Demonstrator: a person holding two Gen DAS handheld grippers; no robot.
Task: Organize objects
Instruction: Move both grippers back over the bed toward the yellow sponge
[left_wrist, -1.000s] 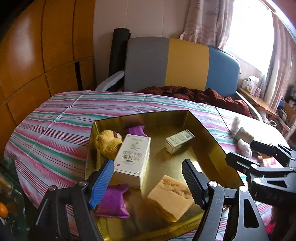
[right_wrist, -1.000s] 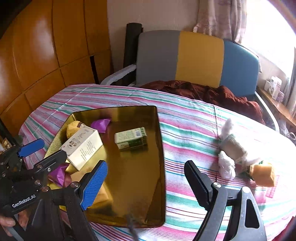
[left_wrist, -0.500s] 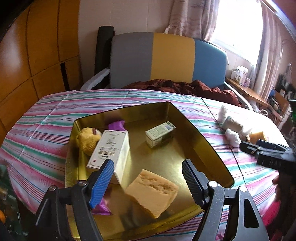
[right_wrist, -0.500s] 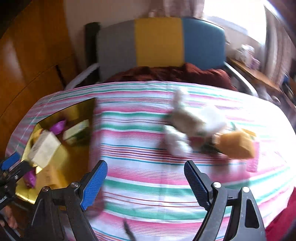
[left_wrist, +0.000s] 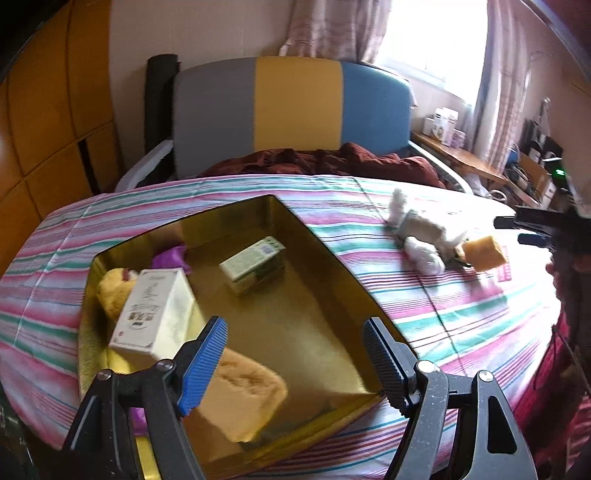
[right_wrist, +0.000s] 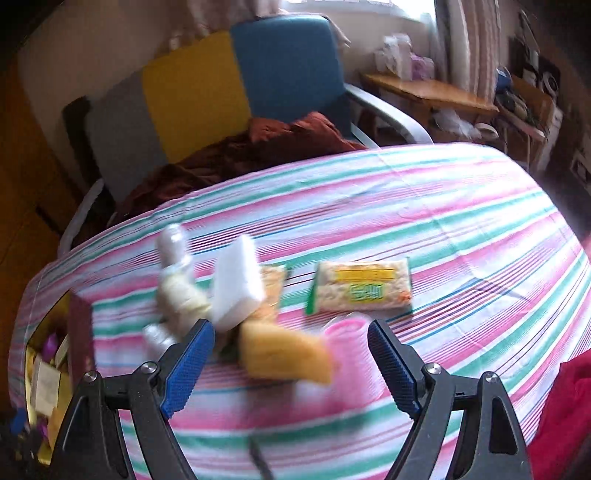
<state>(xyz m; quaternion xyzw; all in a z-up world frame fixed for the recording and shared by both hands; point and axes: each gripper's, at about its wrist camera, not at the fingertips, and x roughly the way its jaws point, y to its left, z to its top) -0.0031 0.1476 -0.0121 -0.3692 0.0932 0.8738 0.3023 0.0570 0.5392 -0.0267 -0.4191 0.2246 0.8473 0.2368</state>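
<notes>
— What can't you make out from here?

— The right tool's (right_wrist: 291, 354) view is smeared. The yellow sponge (right_wrist: 284, 354) between its fingers is a blur, and the pink thing (right_wrist: 349, 328) beside it is too soft to name. The gold tray (right_wrist: 44, 354) is cut off at the left edge.

— And the other side?

— The purple packet (left_wrist: 138, 417) hides behind the left tool's (left_wrist: 293, 360) finger (left_wrist: 201, 360). The yellow plush (left_wrist: 110, 291) sits half behind the white box (left_wrist: 153, 314), whose print is too small to read. The right tool is clipped by the edge.
</notes>
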